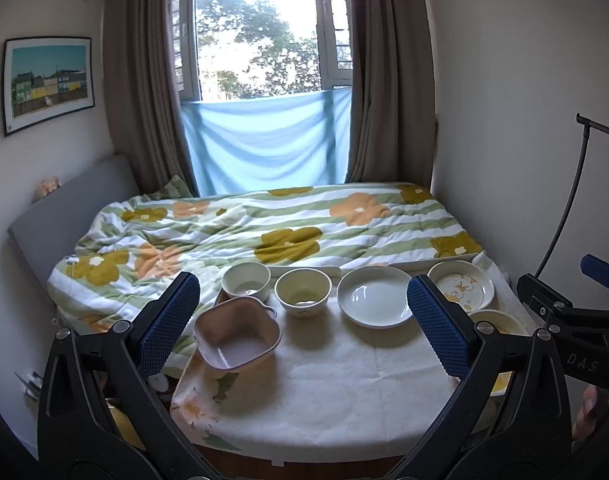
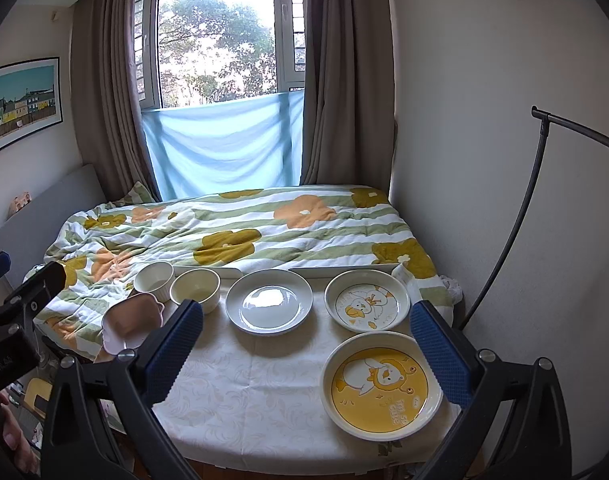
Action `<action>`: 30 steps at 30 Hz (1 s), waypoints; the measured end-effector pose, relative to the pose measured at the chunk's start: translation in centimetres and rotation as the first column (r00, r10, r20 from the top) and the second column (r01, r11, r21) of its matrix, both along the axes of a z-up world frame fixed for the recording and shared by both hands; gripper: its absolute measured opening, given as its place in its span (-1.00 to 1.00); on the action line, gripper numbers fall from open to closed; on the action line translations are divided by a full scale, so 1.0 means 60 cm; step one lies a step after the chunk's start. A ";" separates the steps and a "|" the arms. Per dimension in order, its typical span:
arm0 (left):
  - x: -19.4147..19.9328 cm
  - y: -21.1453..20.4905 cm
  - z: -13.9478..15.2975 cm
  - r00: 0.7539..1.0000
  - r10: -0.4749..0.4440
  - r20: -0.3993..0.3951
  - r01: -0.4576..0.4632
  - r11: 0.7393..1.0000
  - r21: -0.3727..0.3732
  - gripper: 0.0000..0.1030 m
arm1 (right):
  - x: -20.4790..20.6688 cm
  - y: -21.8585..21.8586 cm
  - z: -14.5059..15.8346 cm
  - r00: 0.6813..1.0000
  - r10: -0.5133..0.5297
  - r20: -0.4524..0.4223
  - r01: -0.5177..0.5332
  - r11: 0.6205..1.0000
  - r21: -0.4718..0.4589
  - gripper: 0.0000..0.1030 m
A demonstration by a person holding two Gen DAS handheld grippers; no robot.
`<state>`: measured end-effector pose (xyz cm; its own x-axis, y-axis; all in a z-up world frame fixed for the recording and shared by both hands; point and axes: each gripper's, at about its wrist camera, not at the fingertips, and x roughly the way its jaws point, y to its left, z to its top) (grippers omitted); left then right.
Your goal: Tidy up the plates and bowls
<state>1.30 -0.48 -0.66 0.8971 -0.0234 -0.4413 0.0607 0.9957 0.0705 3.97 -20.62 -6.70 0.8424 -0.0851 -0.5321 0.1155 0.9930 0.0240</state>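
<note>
on the surface [image 2: 264, 380] by the bed, three bowls [image 1: 302, 292] at left and three plates [image 2: 269, 301] at right lie singly, nothing stacked, so sorting looks unstarted; left tool [image 1: 304, 320] and right tool [image 2: 306, 356] hover spread, empty.

The right hand-held gripper [image 2: 306, 354] is hovering wide open over the cloth-covered bench [image 2: 256, 400], its fingers framing the round yellow cartoon-print plate [image 2: 380, 390].
</note>
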 end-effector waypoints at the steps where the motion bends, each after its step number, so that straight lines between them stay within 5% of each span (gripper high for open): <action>1: 0.000 0.000 0.000 1.000 0.001 0.000 -0.001 1.000 0.000 0.99 | 0.000 -0.001 0.000 1.000 -0.001 0.000 0.001 1.000 0.000 0.99; 12: 0.010 -0.007 0.001 1.000 -0.010 -0.008 0.011 0.999 0.034 0.99 | 0.001 -0.005 0.001 1.000 -0.018 -0.001 0.018 1.000 0.011 0.99; 21: 0.083 -0.061 -0.052 0.971 -0.203 -0.130 0.205 0.979 0.007 0.99 | -0.018 -0.090 -0.051 0.982 -0.166 -0.087 0.173 0.982 0.074 0.99; 24: 0.112 -0.105 -0.097 0.941 -0.265 -0.209 0.268 0.963 -0.012 0.99 | -0.029 -0.140 -0.092 0.972 -0.181 -0.147 0.196 0.976 0.094 0.99; 30: 0.177 -0.219 -0.235 0.812 -0.399 -0.426 0.394 0.913 -0.104 0.99 | -0.023 -0.240 -0.192 0.953 -0.133 -0.272 0.189 0.963 0.194 0.99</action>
<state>11.93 -13.63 -14.74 0.5294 -0.3425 -0.7761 0.4723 0.8790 -0.0658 2.61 -35.02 -18.22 0.6610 -0.0680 -0.7473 0.3035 0.9350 0.1833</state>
